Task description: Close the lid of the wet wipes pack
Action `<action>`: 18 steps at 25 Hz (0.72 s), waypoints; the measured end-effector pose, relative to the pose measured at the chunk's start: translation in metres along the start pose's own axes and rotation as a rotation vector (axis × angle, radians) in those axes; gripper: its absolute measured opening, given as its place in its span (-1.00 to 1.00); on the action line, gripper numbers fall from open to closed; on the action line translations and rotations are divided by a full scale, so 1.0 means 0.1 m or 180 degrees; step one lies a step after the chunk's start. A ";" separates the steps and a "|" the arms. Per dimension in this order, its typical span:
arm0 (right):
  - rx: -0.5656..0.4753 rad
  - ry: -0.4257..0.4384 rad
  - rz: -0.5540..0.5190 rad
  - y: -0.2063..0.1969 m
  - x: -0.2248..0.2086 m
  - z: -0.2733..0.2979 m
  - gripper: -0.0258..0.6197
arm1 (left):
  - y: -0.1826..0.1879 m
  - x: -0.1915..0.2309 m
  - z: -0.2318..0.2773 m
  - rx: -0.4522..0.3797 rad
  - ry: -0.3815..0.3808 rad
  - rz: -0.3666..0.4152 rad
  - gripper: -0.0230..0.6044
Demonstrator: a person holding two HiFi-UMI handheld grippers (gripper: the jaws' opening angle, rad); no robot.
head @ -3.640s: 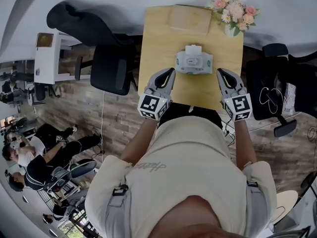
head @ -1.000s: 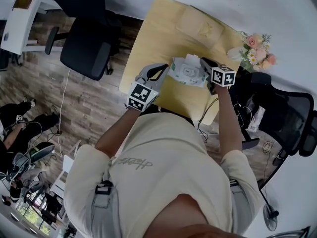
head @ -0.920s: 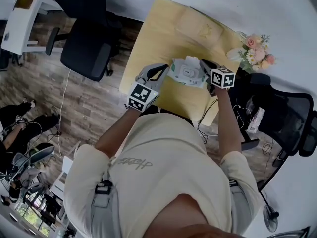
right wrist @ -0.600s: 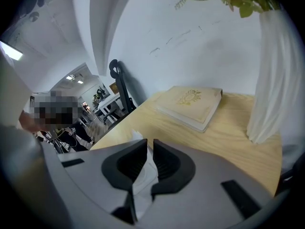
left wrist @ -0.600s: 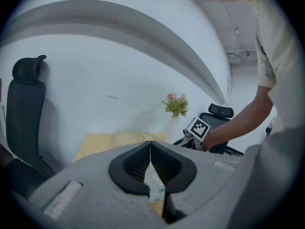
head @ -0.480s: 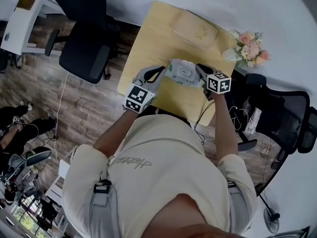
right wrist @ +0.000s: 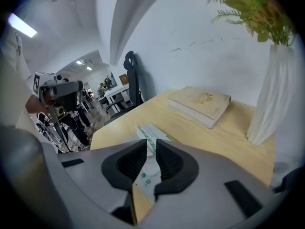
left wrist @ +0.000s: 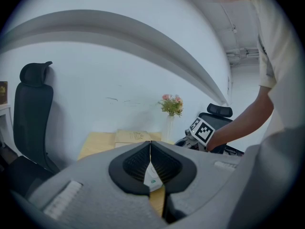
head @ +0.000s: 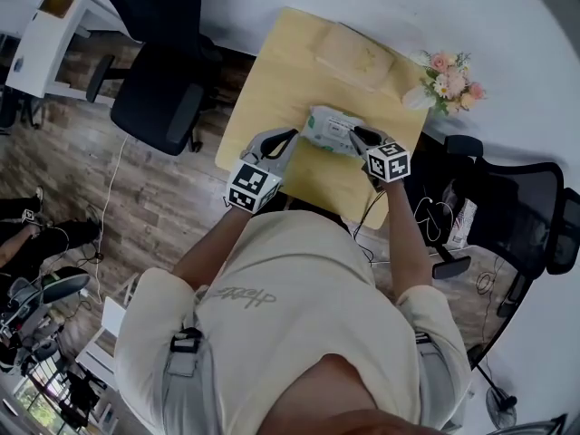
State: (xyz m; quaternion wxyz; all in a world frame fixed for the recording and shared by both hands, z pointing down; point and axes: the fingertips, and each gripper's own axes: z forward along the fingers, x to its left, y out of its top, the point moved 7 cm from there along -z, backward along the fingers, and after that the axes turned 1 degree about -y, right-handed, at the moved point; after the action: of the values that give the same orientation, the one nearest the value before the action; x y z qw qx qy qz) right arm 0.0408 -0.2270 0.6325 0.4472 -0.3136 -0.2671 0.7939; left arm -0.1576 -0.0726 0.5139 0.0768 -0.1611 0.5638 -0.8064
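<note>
The wet wipes pack (head: 326, 125) lies white and green on the wooden table (head: 272, 71), its lid flat on top. My left gripper (head: 286, 136) rests at the pack's left end, jaws shut with tips touching and nothing between them (left wrist: 150, 143); a sliver of the pack (left wrist: 153, 178) shows below them. My right gripper (head: 355, 134) sits over the pack's right end. Its jaws (right wrist: 151, 141) stand almost together with only a thin slit, holding nothing. The pack (right wrist: 150, 133) lies just beyond and under them.
A tan book (head: 355, 54) lies at the table's far side. A white vase of flowers (head: 449, 75) stands at the far right corner, close to the right gripper view (right wrist: 267, 99). Black office chairs stand left (head: 163, 98) and right (head: 517, 198) of the table.
The lid stood up from the pack a second ago and now lies flat. My right gripper has moved down and left onto the pack. The left gripper stayed at the left end.
</note>
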 end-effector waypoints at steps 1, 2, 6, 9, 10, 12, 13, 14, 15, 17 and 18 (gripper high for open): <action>0.0011 -0.0037 -0.0014 -0.03 0.01 0.00 -0.79 | 0.00 -0.02 -0.03 -0.0004 0.0013 0.0004 -0.87; 0.0017 -0.0073 -0.0024 -0.07 0.02 -0.01 -0.79 | 0.00 -0.03 -0.05 -0.0010 0.0028 0.0010 -0.87; -0.0002 -0.0189 -0.0082 -0.16 0.06 0.01 -0.78 | 0.04 -0.01 -0.13 -0.0021 0.0086 0.0063 -0.87; -0.0039 -0.0248 -0.0172 -0.20 0.10 0.02 -0.78 | 0.08 0.03 -0.16 -0.0022 0.0123 0.0093 -0.87; -0.0021 -0.0255 -0.0224 -0.21 0.11 0.03 -0.78 | 0.08 0.04 -0.17 -0.0022 0.0134 0.0098 -0.87; 0.0036 -0.0267 -0.0334 -0.24 0.13 0.05 -0.78 | 0.09 0.07 -0.18 -0.0017 0.0151 0.0098 -0.87; 0.0060 -0.0273 -0.0373 -0.25 0.14 0.06 -0.78 | 0.08 0.08 -0.18 -0.0014 0.0156 0.0094 -0.87; 0.0078 -0.0277 -0.0397 -0.26 0.15 0.07 -0.78 | 0.08 0.08 -0.17 -0.0012 0.0158 0.0089 -0.87; 0.0090 -0.0278 -0.0411 -0.28 0.15 0.08 -0.78 | 0.07 0.09 -0.17 -0.0008 0.0156 0.0083 -0.87; 0.0112 -0.0283 -0.0448 -0.31 0.16 0.11 -0.78 | 0.05 0.10 -0.15 0.0003 0.0150 0.0066 -0.87; 0.0121 -0.0294 -0.0469 -0.33 0.16 0.12 -0.78 | 0.04 0.10 -0.14 0.0008 0.0147 0.0056 -0.87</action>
State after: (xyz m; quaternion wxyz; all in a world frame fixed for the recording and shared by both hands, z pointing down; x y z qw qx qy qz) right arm 0.0436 -0.1991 0.6596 0.4975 -0.2477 -0.2947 0.7774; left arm -0.1722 -0.0645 0.5071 0.0711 -0.1374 0.5658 -0.8099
